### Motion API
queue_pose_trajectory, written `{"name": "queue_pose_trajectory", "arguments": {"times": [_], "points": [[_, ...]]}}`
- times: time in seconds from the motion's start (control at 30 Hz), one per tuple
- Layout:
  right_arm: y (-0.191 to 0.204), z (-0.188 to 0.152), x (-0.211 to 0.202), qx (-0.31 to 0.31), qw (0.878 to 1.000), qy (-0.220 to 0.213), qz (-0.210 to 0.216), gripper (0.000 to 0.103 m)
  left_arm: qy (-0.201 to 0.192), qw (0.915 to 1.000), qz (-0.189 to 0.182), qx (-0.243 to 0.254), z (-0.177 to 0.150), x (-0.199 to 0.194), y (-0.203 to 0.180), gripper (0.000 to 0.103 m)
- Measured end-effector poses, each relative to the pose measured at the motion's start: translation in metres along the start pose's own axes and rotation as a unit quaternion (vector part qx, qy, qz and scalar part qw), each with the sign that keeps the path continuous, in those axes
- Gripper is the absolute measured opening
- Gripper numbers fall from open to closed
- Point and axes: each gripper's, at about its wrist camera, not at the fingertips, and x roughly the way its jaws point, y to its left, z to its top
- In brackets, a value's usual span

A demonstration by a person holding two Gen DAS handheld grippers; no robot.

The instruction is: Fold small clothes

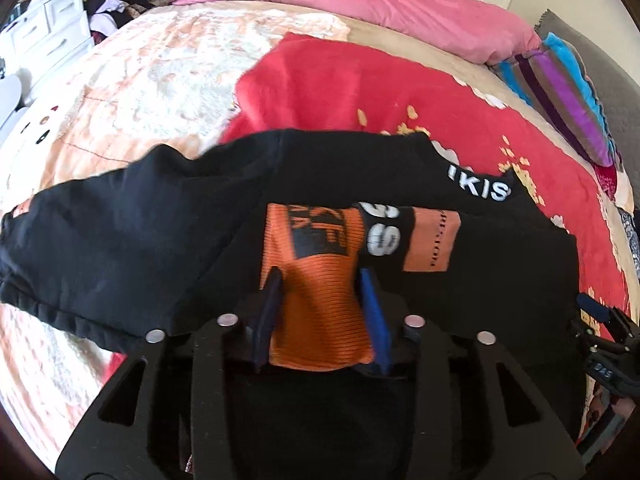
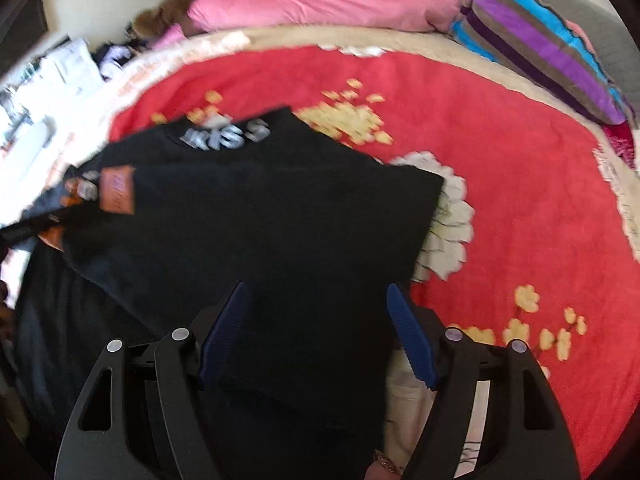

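On the red blanket (image 2: 500, 168) with yellow and white flowers lies the black garment (image 1: 132, 240), spread across the near part of this blanket, and all places below are given from this garment. Its orange printed patch (image 1: 316, 288) sits between the two blue pads of the left gripper (image 1: 320, 292); the pads stand on both sides of the orange cloth, partly apart, and I cannot tell for sure if they press it or only flank it. White letters (image 1: 480, 186) on the black cloth show beyond the patch, toward the far right corner of the garment. In the right wrist view the right gripper (image 2: 316, 304) is spread wide above the near right part of the garment, close to its right edge, with black cloth seen between the blue fingers (image 2: 412, 336), and the pads do not appear to pinch it. At the right edge of the left wrist view, just beside the garment's right side, a part of the right gripper is visible. Beyond the garment, at the far side of the bed, a pink quilt (image 1: 380, 8) is rolled, and to the right of it lies a striped pillow (image 2: 540, 52). Far to the left of the garment stands a white drawer unit (image 1: 44, 36).
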Motion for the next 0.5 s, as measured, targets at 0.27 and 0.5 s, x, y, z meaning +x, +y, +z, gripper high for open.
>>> {"name": "queue_pose_trajectory", "arguments": {"times": [0.27, 0.5], "points": [[-0.019, 0.002, -0.003, 0.041, 0.999, -0.008, -0.01, 0.07, -0.052, 0.9979, 0.037, 0.007, 0.007, -0.037, 0.017, 0.038], [-0.01, 0.008, -0.022, 0.037, 0.997, -0.044, 0.055, 0.072, -0.045, 0.9955, -0.006, 0.083, -0.001, -0.041, -0.041, 0.051]]}}
